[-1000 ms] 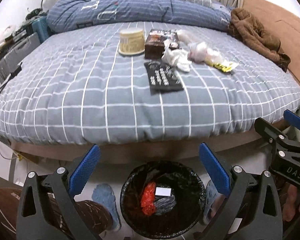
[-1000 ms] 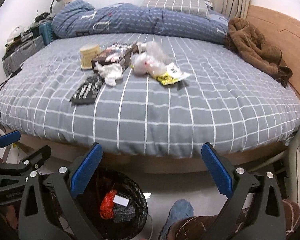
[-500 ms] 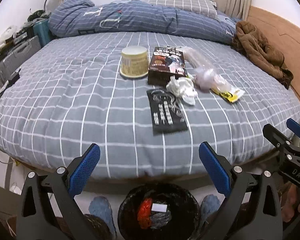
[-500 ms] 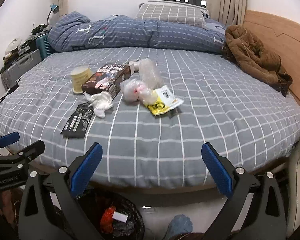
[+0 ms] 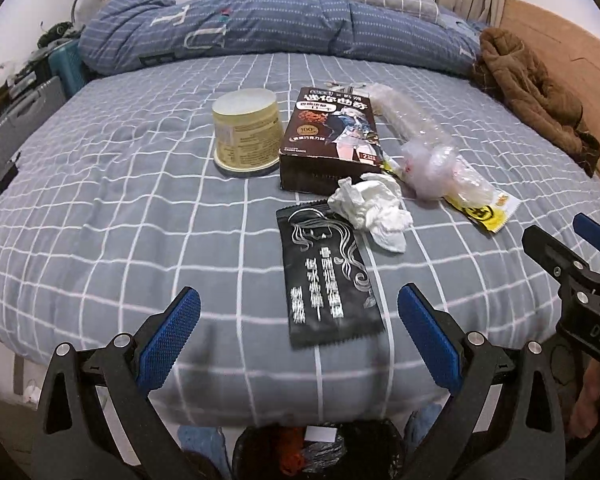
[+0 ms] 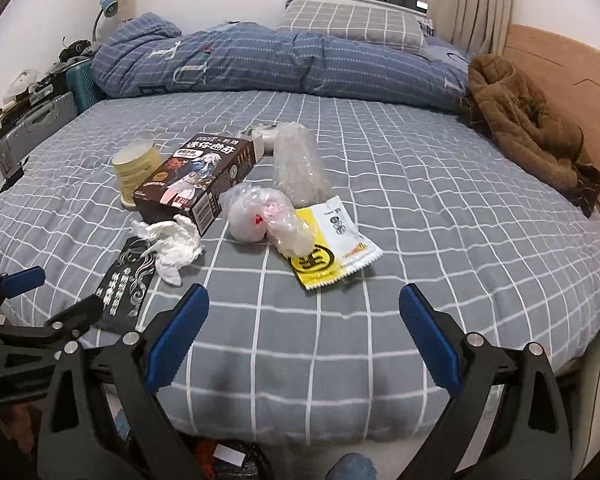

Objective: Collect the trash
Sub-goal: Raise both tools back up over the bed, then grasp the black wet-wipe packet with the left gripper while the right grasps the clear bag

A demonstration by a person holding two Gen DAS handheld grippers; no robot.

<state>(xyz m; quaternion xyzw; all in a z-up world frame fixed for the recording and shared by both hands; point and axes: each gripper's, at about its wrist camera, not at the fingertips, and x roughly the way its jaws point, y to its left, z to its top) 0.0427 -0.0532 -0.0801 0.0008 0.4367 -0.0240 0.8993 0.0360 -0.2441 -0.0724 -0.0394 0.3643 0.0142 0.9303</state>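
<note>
The left gripper (image 5: 298, 336) hangs over the near edge of the bed (image 5: 100, 208), fingers spread wide with nothing between them. Just beyond its blue pads (image 5: 168, 340) lies a black sachet (image 5: 327, 276) flat on the checked cover, close to the near edge. A crumpled tissue (image 5: 374, 210) touches the sachet's far corner. Behind the tissue lies a dark box (image 5: 331, 138), and beside the box, on its left, a cream tub (image 5: 246, 134) stands upside down. To the right of the box is a wad of clear plastic (image 5: 428, 168), resting partly on a yellow wrapper (image 5: 484, 210). Below the gripper, past the bed's edge, a black-lined bin (image 5: 320, 454) on the floor holds some red and white scraps.

The right gripper (image 6: 302, 328) also hovers over the near edge, fingers wide apart and empty. The yellow wrapper (image 6: 332, 250) is nearest ahead of it, with the clear plastic (image 6: 268, 216) overlapping its far end. The box (image 6: 198, 178), tissue (image 6: 172, 244) and sachet (image 6: 126, 280) sit to the left, the tub (image 6: 136, 168) behind the box. The left gripper (image 6: 28, 304) shows at the left edge of this view.

A folded blue quilt (image 6: 268, 60) lies along the bed's far edge, and a brown coat (image 6: 528, 128) is heaped at the right edge by the headboard (image 6: 568, 64).
</note>
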